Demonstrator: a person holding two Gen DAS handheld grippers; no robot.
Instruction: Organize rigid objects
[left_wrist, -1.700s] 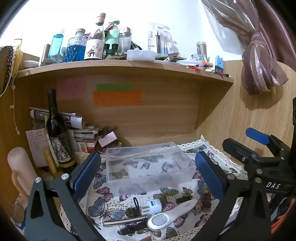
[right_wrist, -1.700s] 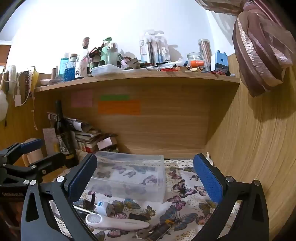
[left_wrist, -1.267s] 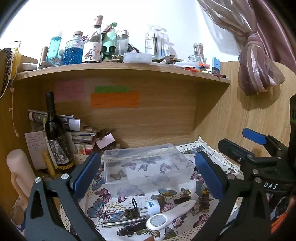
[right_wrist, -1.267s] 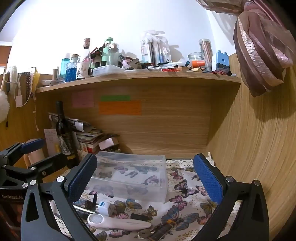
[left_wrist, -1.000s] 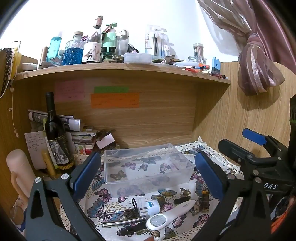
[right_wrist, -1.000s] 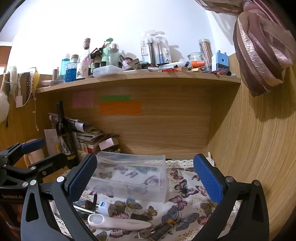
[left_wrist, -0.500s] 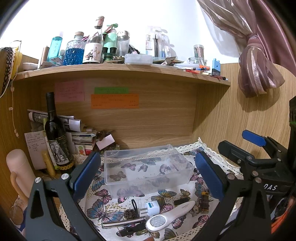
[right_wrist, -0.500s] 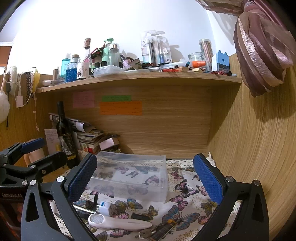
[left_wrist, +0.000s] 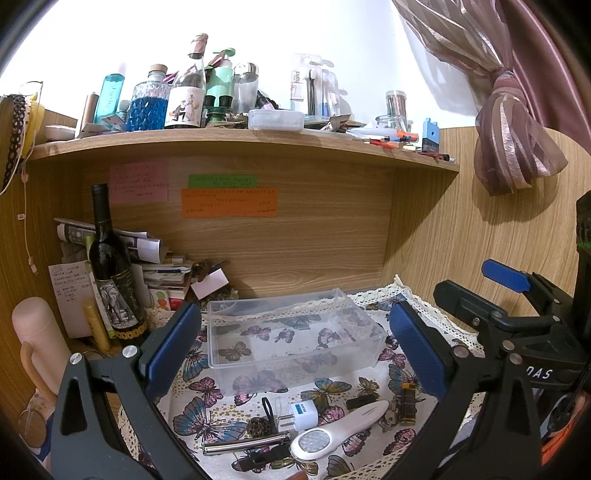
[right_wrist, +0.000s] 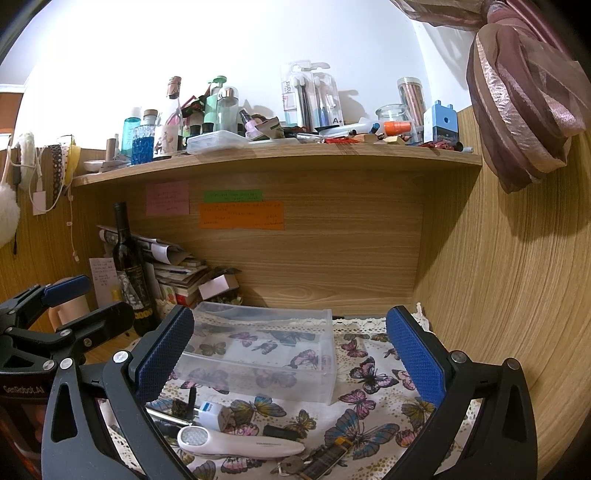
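Where readable, "DAS" on the right gripper (left_wrist: 517, 299), "GenRobot.AI" on the left gripper (right_wrist: 55, 306).

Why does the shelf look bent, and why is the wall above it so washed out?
Left wrist view: the fisheye lens bows the straight shelf and darkens the corners; the white wall behind the bottles is overexposed. Right wrist view: same curving, the curtain casts a soft shadow on the wood, and both grippers stay sharp.

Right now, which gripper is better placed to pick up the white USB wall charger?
Probably left. The white USB wall charger lies centred between the open left gripper's fingers; in the right gripper's view it sits toward the left finger.
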